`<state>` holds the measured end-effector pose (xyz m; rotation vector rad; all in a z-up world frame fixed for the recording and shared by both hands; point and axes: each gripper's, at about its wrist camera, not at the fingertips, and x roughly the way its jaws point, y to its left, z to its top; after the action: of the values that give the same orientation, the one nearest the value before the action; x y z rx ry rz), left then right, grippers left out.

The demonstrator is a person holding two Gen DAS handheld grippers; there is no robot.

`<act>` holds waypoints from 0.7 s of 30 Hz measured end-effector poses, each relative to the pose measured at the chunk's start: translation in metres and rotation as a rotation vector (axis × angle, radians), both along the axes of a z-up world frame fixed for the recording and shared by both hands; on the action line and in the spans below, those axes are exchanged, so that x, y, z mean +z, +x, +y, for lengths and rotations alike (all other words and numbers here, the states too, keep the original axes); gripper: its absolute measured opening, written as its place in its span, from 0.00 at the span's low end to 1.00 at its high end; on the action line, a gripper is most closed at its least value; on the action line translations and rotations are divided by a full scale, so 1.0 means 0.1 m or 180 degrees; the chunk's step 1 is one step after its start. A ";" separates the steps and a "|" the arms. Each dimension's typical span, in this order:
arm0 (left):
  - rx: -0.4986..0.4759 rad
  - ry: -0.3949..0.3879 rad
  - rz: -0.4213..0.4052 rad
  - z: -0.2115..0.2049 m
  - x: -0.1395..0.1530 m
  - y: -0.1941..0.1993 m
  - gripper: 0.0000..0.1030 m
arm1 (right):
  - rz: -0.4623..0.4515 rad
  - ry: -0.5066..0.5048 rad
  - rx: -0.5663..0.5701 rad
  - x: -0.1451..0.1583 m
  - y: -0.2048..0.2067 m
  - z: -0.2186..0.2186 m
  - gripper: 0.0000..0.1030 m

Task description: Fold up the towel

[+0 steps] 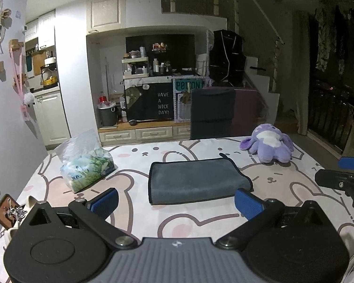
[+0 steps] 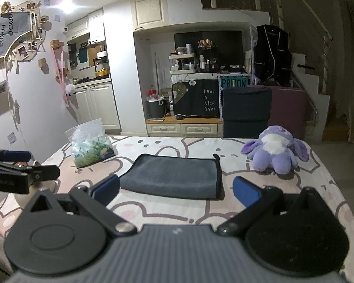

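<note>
A grey towel (image 1: 195, 180) with a dark border lies folded flat in the middle of the table; it also shows in the right wrist view (image 2: 174, 175). My left gripper (image 1: 177, 200) is open and empty, held just short of the towel's near edge, its blue pads (image 1: 103, 200) wide apart. My right gripper (image 2: 175, 191) is open and empty, also just short of the towel's near edge. The right gripper shows at the right edge of the left wrist view (image 1: 347, 176), and the left gripper at the left edge of the right wrist view (image 2: 14, 172).
The table has a pink bunny-print cloth (image 1: 200, 214). A plastic tissue pack (image 1: 87, 165) stands at the far left, a purple plush toy (image 1: 269, 142) at the far right. A dark chair back (image 1: 211, 112) stands beyond the far edge. Small items (image 1: 9, 212) sit at the near left corner.
</note>
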<state>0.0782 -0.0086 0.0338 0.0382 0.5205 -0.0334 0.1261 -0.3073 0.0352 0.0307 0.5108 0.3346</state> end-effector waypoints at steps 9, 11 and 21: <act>0.0013 0.0062 -0.0020 -0.01 -0.05 -0.19 1.00 | -0.0008 -0.0020 -0.0004 -0.01 -0.19 0.01 1.00; 0.0012 0.0068 -0.0026 -0.01 -0.06 -0.23 1.00 | 0.0001 -0.0016 -0.0001 -0.01 -0.23 0.00 1.00; 0.0036 0.0066 0.0008 0.03 -0.12 -0.39 1.00 | 0.0028 -0.0037 -0.0065 -0.04 -0.33 -0.01 1.00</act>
<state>0.0389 -0.0052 0.0223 0.0553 0.5237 -0.0169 0.0933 -0.3088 0.0316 0.0261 0.5207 0.3115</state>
